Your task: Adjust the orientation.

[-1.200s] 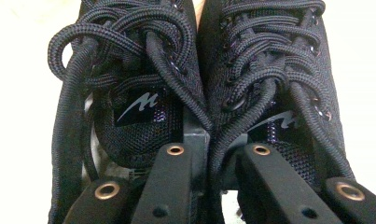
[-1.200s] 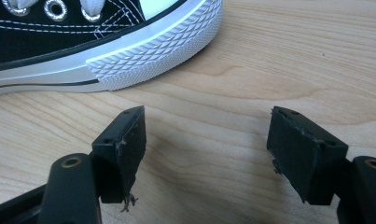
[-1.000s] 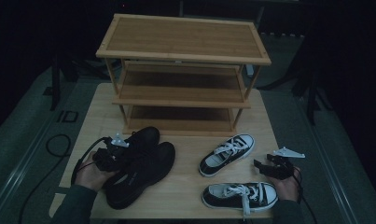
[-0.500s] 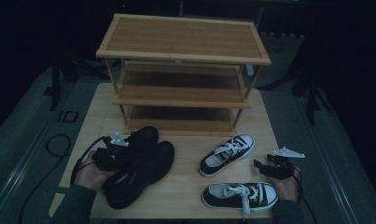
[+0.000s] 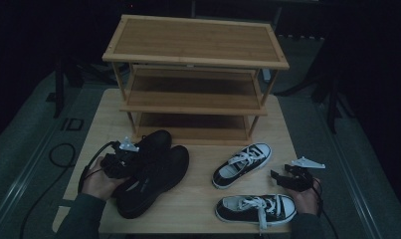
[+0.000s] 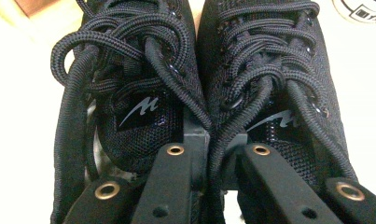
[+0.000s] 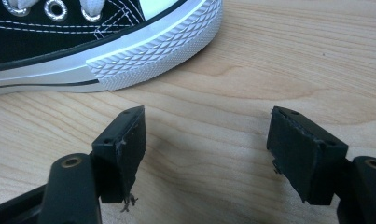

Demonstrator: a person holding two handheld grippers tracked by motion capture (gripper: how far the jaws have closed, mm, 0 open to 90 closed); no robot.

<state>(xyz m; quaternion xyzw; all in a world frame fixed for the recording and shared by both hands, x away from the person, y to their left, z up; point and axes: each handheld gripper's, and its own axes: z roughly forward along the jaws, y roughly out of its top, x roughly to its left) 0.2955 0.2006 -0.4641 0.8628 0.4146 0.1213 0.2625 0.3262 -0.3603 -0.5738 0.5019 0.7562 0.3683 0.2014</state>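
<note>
1. The left tongs (image 5: 122, 158) pinch the inner collars of the pair of black mesh lace-up trainers (image 5: 155, 169) together, one jaw inside each shoe, at the near-left of the pale wooden bench (image 5: 198, 201).
2. The right tongs (image 7: 206, 149) hang wide apart and hold nothing, just beside the toe of the black-and-white canvas sneaker (image 5: 255, 207).
3. The likely goal is the three-tier bamboo shoe rack (image 5: 195, 79).
4. Keep the pinch firm and lift both trainers level, so neither slips.
</note>
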